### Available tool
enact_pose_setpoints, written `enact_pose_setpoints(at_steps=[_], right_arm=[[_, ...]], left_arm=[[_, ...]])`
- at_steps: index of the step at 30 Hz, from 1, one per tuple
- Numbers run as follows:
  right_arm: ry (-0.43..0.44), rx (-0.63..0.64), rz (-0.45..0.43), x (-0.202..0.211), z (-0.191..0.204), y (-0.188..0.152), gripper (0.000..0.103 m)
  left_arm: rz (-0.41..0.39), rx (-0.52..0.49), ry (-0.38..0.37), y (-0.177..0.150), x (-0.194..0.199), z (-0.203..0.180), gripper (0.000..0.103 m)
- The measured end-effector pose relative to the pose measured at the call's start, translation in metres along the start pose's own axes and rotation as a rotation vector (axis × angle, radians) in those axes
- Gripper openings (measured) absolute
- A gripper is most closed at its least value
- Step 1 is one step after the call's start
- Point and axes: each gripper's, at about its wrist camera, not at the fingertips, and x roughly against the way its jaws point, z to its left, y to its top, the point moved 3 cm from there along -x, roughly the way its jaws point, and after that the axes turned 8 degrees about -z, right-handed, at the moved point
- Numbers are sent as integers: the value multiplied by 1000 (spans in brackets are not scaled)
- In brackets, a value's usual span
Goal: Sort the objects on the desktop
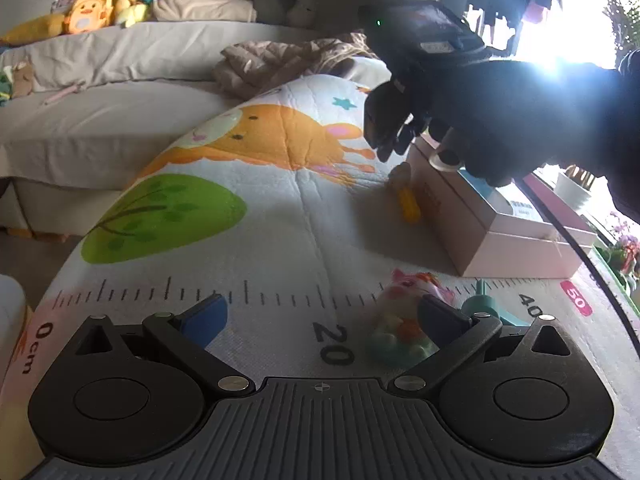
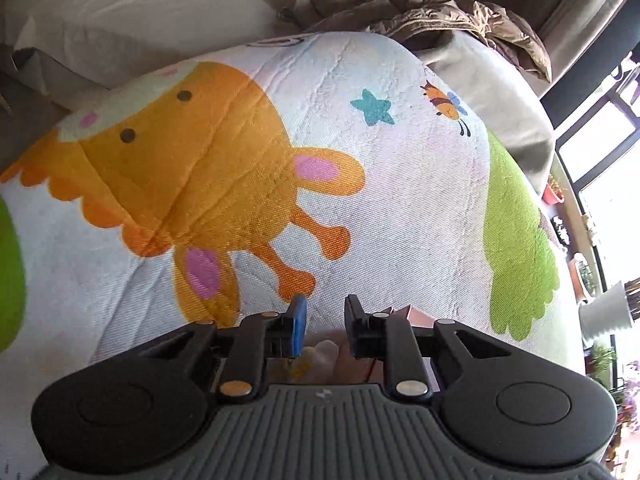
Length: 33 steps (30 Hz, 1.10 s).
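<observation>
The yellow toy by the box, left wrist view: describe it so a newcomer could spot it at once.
Find the pale pink cardboard box on the cartoon-printed play mat. Against the box's left side lies a small yellow plastic toy with a beige rounded head, the only yellow item there; the clear bag of coloured pieces lies nearer the camera.

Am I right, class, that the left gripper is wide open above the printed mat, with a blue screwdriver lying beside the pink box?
Not quite. The left wrist view shows the screwdriver is yellow, not blue. It does lie beside the pink box, and the left gripper is wide open above the printed mat.

Grey sofa (image 1: 120, 64), bright window (image 1: 580, 12)
</observation>
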Motion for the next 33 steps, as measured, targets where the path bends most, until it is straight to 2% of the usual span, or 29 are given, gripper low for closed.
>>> enact_pose_setpoints(at_steps=[2,5,11,18,22,24,26,27,31,33], right_arm=[[-7,24,31,-6,2,-3,18],[32,0,75,0,0,-14,16],[189,9,118,39,12,-50,16],[383,37,105,103,35,-107,16],[431,23,69,134,32,-139,18],[428,1,4,148,21,-154,26],[429,-26,-79,163,8,-169,50],[439,-44,-110,168,2,-175,54],[497,-139,-145,178,-16,-206,61],[485,-176,-145,175,-21,-222,62]], left_arm=[[-4,15,16,2,5,6,103],[-3,31,32,4,8,11,103],[9,12,46,3,11,8,103],[29,-40,48,1,20,-5,103],[53,-60,55,0,21,-12,103],[65,-72,61,-1,21,-16,103],[78,-79,69,-2,19,-20,103],[88,-83,75,-2,17,-21,103],[113,-114,83,-3,14,-30,103],[123,-131,86,-3,12,-34,103]])
